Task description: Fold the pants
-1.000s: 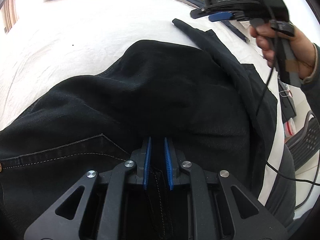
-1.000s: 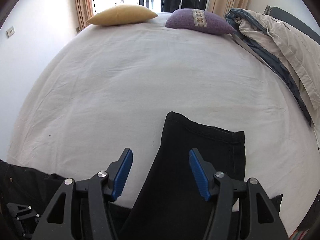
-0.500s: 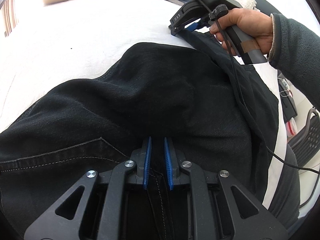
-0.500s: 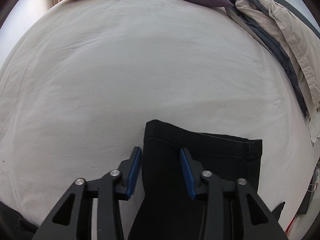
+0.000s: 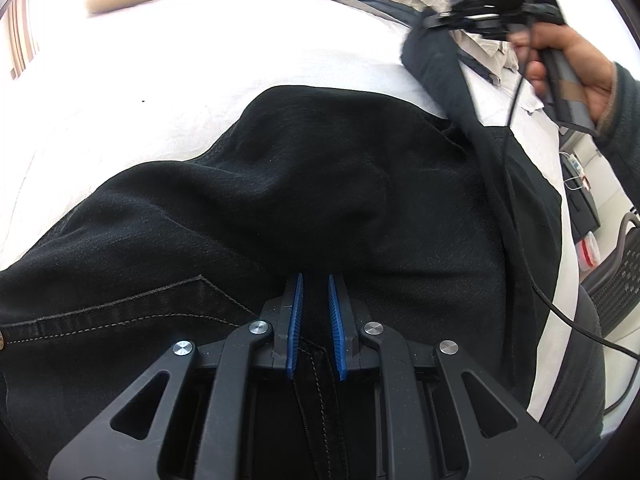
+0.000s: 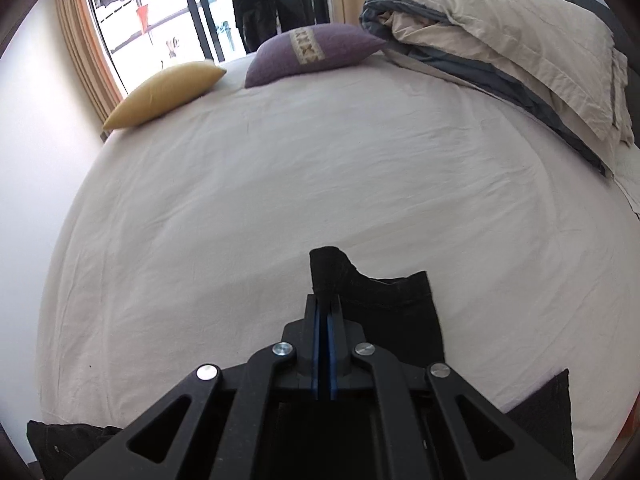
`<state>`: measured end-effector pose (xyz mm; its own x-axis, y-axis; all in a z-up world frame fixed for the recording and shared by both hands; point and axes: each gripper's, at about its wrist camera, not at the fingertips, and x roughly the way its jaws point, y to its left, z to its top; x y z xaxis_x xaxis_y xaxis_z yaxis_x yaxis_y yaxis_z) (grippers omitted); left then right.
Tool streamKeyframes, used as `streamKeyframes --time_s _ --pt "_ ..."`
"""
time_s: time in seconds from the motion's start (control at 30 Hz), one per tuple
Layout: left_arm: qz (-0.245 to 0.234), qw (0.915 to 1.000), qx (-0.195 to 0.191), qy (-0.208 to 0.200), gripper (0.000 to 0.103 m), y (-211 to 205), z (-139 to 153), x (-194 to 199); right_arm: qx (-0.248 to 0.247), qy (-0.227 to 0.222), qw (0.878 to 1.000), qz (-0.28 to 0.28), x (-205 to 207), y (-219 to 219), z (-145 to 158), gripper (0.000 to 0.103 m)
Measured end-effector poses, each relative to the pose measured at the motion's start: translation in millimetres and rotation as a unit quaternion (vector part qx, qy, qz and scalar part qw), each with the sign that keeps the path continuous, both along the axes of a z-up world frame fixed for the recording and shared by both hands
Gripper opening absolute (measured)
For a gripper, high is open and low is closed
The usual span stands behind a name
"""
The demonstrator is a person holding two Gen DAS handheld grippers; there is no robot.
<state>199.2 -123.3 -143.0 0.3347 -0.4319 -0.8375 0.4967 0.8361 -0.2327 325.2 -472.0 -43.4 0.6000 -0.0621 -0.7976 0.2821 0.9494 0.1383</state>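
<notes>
White-sheeted bed (image 6: pixel 240 200), black pants (image 5: pixel 320 200) mid-fold.
Left gripper (image 5: pixel 315 326) jaws pinch the seat seam as anchor; right gripper (image 6: pixel 324 354) jaws pinch the leg hem (image 6: pixel 330 268), lifted for folding over.

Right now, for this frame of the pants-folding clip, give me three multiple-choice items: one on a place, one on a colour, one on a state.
1. Where do the black pants lie?
A. on a chair
B. on the white bed sheet
C. on the floor

2. What colour is the patterned cushion beside the yellow cushion?
A. purple
B. green
C. red

3. What is the right gripper doing?
A. open above the sheet
B. shut on nothing
C. shut on the pant-leg hem

Answers:
1 B: the sheet shows all around the pants.
2 A: purple fabric with a pale band.
3 C: its blue pads pinch the lifted hem; the left gripper likewise clamps a seam of the pants.
</notes>
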Motion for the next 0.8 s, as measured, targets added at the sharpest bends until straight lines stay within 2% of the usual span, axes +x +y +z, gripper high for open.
streamKeyframes --time_s 0.17,0.27,0.33,0.4,0.5,0.67,0.8 --pt "0.016 0.9997 -0.004 0.017 0.015 -1 4 4 0.031 -0.078 0.994 -0.066 -83 -60 38 0.003" --pt "0.021 0.9996 0.004 0.019 0.015 -5 6 4 0.056 -0.121 0.984 -0.116 -149 -95 48 0.003" --pt "0.026 0.9994 0.009 0.021 0.015 -7 7 5 0.074 -0.144 0.975 -0.152 -191 -114 44 0.003" --pt "0.031 0.9992 0.014 0.022 0.015 -10 8 5 0.087 -0.152 0.966 -0.189 -224 -130 30 0.003" --pt "0.034 0.9989 0.027 0.017 0.015 -17 10 3 0.125 -0.146 0.952 -0.238 -259 -148 -9 0.003" --pt "0.034 0.9980 0.053 0.008 0.015 -36 13 0 0.178 -0.109 0.934 -0.291 -286 -166 -75 0.003" --pt "0.041 0.9971 0.064 0.008 0.015 -46 11 -2 0.228 -0.108 0.912 -0.324 -303 -181 -104 0.003"
